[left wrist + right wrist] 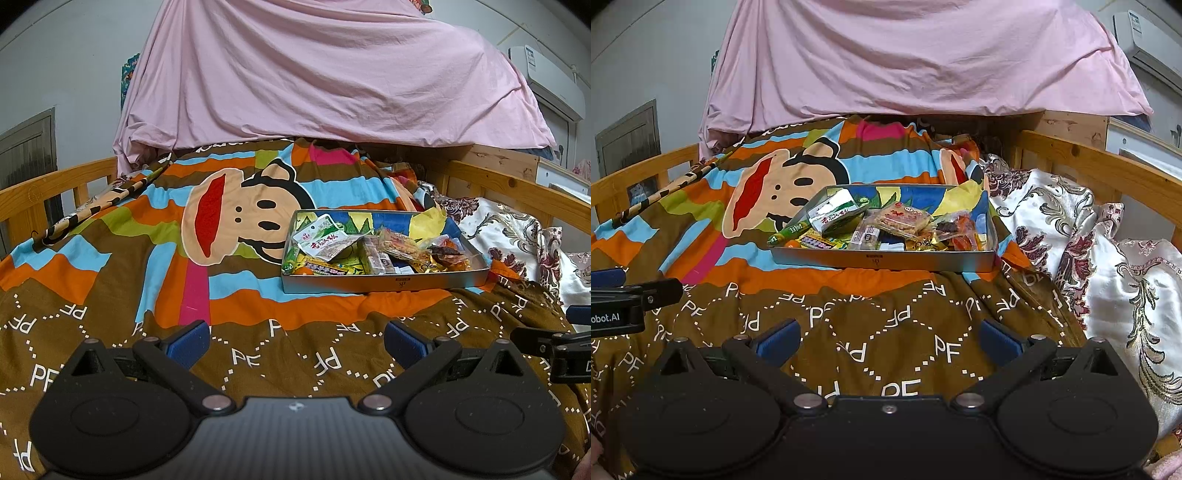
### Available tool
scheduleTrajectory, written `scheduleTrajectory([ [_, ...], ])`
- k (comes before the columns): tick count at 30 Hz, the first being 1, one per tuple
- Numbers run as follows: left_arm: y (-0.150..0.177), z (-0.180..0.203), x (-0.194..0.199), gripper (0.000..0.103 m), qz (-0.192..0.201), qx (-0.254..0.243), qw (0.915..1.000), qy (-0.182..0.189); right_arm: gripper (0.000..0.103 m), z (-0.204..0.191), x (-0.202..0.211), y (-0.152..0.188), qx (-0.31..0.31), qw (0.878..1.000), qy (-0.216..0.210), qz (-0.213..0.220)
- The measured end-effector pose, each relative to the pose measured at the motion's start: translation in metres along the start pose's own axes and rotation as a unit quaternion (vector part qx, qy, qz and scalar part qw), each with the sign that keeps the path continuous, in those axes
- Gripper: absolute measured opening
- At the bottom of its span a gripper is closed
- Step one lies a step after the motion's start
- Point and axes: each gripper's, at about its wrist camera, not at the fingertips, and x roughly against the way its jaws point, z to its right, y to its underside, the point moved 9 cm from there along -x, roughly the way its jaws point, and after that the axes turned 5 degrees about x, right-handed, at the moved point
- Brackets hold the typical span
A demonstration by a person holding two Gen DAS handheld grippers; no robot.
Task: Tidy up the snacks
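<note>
A shallow metal tray (384, 283) (886, 260) rests on the striped cartoon bedspread and holds several snack packets. Among them are a white and green packet (323, 242) (833, 216), a clear wrapped cake (899, 221) (375, 254) and red-orange packets (448, 256) (962, 230). A long green stick packet (788, 233) leans over the tray's left rim. My left gripper (297, 338) hangs open well short of the tray, nothing between its blue pads. My right gripper (890, 338) is open too, equally far back and empty.
Wooden bed rails (55, 181) (1108, 162) run along both sides. A floral satin quilt (1089, 258) is bunched at the right. A pink sheet (332, 74) hangs over the far end. Each gripper's tip shows at the other view's edge (554, 343) (624, 299).
</note>
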Motion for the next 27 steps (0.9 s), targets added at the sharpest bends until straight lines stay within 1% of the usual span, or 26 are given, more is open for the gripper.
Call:
scheduleTrajectory([
  [6, 0.002, 0.001, 0.001, 0.102, 0.002, -0.003, 1.0000, -0.004, 0.102, 0.000, 0.000, 0.000, 0.000, 1.000, 0.000, -0.001],
  [14, 0.008, 0.014, 0.004, 0.102, 0.006, -0.030, 0.9995, -0.008, 0.102, 0.000, 0.000, 0.000, 0.000, 1.000, 0.000, -0.001],
  [16, 0.006, 0.014, 0.004, 0.102, 0.007, -0.028, 0.9996, -0.007, 0.102, 0.000, 0.000, 0.000, 0.000, 1.000, 0.000, -0.001],
  [21, 0.005, 0.012, 0.005, 0.102, 0.011, -0.031, 0.9993, -0.018, 0.102, 0.000, 0.000, 0.000, 0.000, 1.000, 0.000, -0.001],
  [27, 0.004, 0.011, 0.004, 0.102, 0.010, -0.032, 0.9993, -0.017, 0.102, 0.000, -0.001, 0.000, 0.000, 1.000, 0.000, -0.002],
])
